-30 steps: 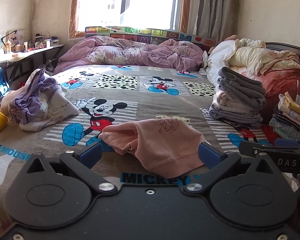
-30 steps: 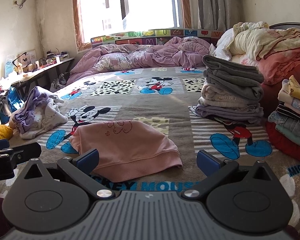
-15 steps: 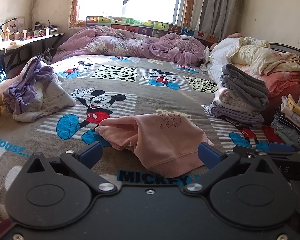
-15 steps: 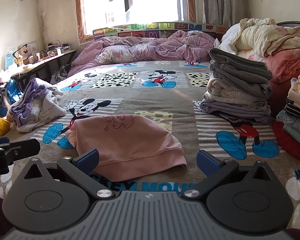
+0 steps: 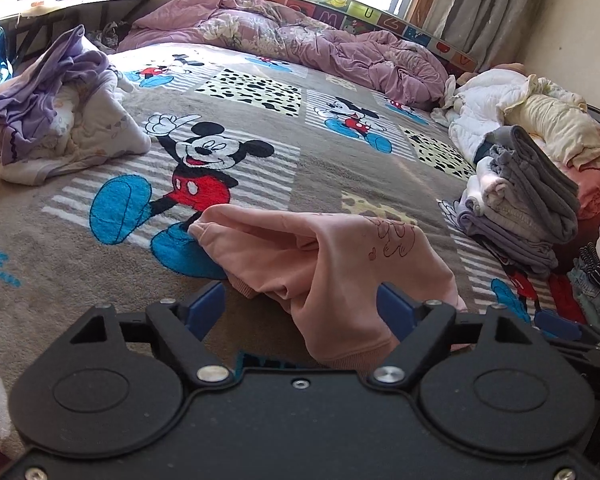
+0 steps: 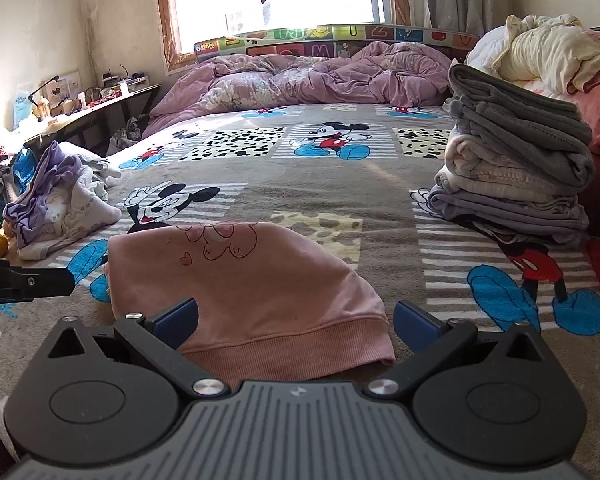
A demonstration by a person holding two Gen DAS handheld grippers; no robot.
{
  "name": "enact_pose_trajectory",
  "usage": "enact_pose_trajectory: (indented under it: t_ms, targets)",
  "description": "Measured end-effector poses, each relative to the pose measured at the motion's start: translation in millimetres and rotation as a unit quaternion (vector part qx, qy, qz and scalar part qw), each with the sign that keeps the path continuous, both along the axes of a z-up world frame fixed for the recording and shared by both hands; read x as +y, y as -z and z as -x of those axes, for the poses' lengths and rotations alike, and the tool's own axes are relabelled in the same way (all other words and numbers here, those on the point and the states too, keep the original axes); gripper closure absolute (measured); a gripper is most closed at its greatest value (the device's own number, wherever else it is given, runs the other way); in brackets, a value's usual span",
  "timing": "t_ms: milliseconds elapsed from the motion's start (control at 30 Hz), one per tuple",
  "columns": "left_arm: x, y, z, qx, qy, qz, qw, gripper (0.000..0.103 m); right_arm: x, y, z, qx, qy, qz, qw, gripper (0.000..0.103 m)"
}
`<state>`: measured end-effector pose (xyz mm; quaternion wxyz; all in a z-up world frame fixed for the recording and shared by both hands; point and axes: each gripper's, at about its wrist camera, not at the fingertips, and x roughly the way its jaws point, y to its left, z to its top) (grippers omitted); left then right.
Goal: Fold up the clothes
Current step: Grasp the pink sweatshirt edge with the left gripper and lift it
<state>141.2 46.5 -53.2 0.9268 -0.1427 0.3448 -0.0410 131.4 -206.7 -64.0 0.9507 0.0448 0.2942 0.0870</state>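
A pink sweatshirt [image 5: 328, 256] lies partly folded on the Mickey Mouse blanket [image 5: 320, 168]; it also shows in the right wrist view [image 6: 256, 284] with its ribbed hem toward me. My left gripper [image 5: 302, 308] is open, its blue pads either side of the garment's near left fold, close above it. My right gripper [image 6: 296, 320] is open, its pads straddling the hem. Neither holds cloth. The left gripper's finger shows at the left edge of the right wrist view [image 6: 24, 280].
A stack of folded grey and lilac clothes [image 6: 516, 168] stands at the right. A heap of unfolded purple and white clothes [image 5: 56, 116] lies at the left. A purple quilt [image 6: 300, 80] lies at the bed's far end. More folded clothes [image 5: 596, 276] are at far right.
Both grippers have moved forward and down toward the pink sweatshirt, which now lies between their open pads. The sweatshirt has not moved.
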Motion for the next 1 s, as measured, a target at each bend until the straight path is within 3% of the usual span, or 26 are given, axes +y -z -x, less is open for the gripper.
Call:
enact_pose_trajectory:
  t_ms: [167,367,500,600,633,667,833,900,1000]
  targets:
    - [19,13,-48,0.031,-0.025,0.065,0.9971,0.03,-15,31,-15,-0.005,-0.022,-0.054,0.998,0.0]
    - [42,36,-109,0.085,-0.064,0.146,0.9835,0.046,-24,48,-18,0.013,-0.052,-0.082,0.995,0.0]
    - [36,41,-127,0.097,-0.075,0.129,0.9841,0.058,-25,50,-20,0.016,-0.05,-0.078,0.996,0.0]
    - [28,38,-132,0.089,-0.067,0.102,0.9886,0.082,-30,53,-22,0.025,-0.043,-0.084,0.995,0.0]
    - [24,36,-133,0.082,-0.063,0.088,0.9907,0.095,-32,54,-22,0.027,-0.04,-0.087,0.995,0.0]
    - [21,33,-134,0.074,-0.058,0.075,0.9927,0.099,-36,54,-22,0.027,-0.034,-0.091,0.995,0.0]
    - [-17,-4,-101,-0.021,0.035,0.015,0.9991,0.101,-60,51,-19,0.026,-0.009,-0.127,0.991,0.0]
    - [-40,-20,-77,-0.073,0.102,-0.024,0.9918,0.101,-72,50,-16,0.025,0.001,-0.154,0.988,0.0]
    - [-67,-29,-41,-0.11,0.193,-0.07,0.9725,0.101,-92,48,-8,0.021,0.021,-0.192,0.981,0.0]
